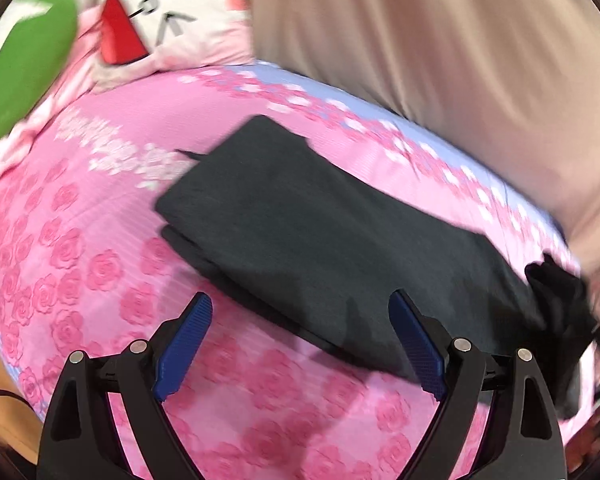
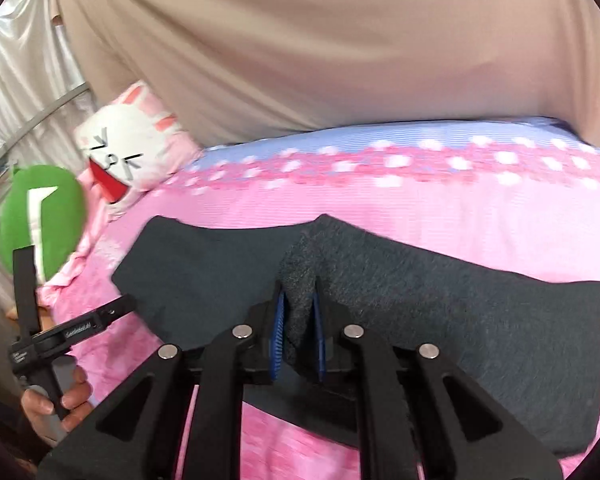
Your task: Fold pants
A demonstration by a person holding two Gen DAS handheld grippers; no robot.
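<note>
- Dark grey pants lie on the bed, already doubled into a long band, its long axis running across the right wrist view.
- Right tongs are clamped on a raised pinch of that cloth near the band's middle, blue pads nearly together.
- Left tongs hang wide open and empty, just short of the band's near edge; in that view the band slants away up-left.
- My read: the right side holds the fold, and the free left side is nearer the loose end.
- Around it: a white rabbit cushion and a green cushion beyond the far end, well apart; a beige-clad torso behind. Nothing blocks.
</note>
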